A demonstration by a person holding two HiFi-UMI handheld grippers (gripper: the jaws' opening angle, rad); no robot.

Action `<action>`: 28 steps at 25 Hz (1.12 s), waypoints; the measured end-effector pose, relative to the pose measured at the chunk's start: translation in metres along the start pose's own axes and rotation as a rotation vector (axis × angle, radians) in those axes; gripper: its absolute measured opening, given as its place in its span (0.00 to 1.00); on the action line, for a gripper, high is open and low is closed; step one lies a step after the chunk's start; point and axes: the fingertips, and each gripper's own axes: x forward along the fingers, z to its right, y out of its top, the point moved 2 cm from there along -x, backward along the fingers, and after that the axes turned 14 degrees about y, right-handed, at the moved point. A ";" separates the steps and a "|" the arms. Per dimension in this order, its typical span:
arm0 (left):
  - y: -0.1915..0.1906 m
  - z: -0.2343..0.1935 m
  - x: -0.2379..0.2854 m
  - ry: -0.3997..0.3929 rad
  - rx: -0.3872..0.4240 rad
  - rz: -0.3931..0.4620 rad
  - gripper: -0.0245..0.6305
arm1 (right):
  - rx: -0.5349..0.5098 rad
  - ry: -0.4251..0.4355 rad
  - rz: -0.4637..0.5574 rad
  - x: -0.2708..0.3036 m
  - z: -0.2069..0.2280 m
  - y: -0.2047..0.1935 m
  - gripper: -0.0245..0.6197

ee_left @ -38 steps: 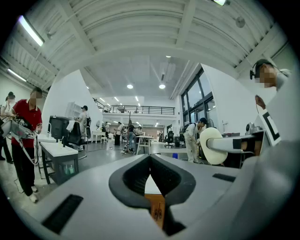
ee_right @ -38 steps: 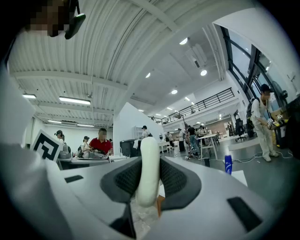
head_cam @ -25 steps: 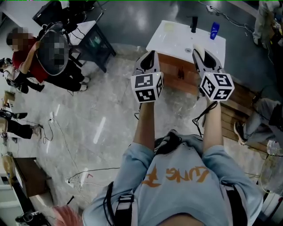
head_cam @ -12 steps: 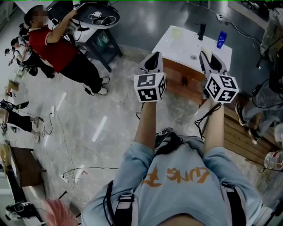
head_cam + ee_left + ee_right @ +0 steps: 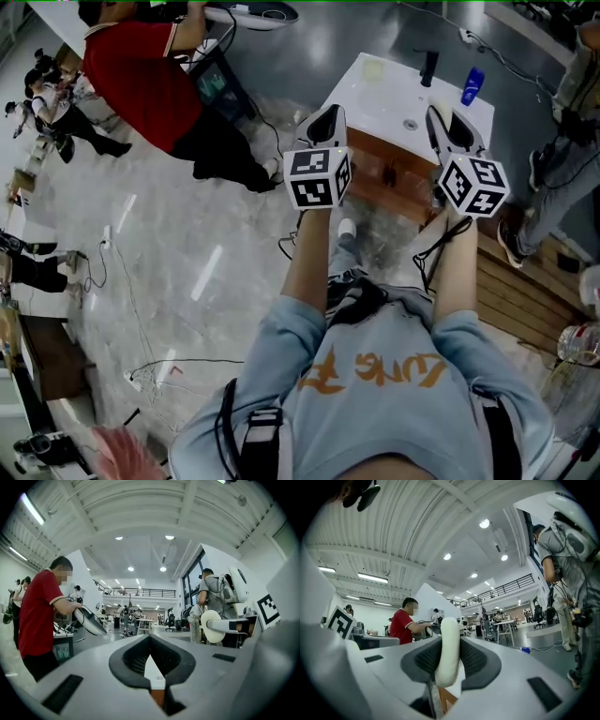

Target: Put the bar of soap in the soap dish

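A cream bar of soap [image 5: 448, 653] stands on edge between the dark pads of my right gripper [image 5: 449, 641], which is shut on it. In the head view the right gripper [image 5: 446, 122] hangs over the right part of a white washstand top [image 5: 375, 103]. My left gripper [image 5: 324, 122] is level with it over the top's left edge. Its jaws are shut on nothing, and only a thin slit of the white top shows between the pads [image 5: 133, 660]. A small pale-yellow item [image 5: 373, 67], perhaps the soap dish, lies at the top's far left corner.
A black faucet [image 5: 429, 66] and a blue bottle [image 5: 472, 86] stand at the back of the washstand, with a drain [image 5: 410, 124] in its basin. A person in a red shirt [image 5: 141, 80] stands at a desk to the left. Wooden slats [image 5: 511, 281] lie at the right, cables on the floor.
Both grippers have stayed side by side above the washstand, soap still held. The person in red has moved nearer to the washstand in the head view.
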 end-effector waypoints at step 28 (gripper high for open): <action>-0.101 -0.074 0.340 -0.059 -0.201 -0.268 0.07 | 0.069 -0.035 -0.266 0.285 0.182 -0.070 0.23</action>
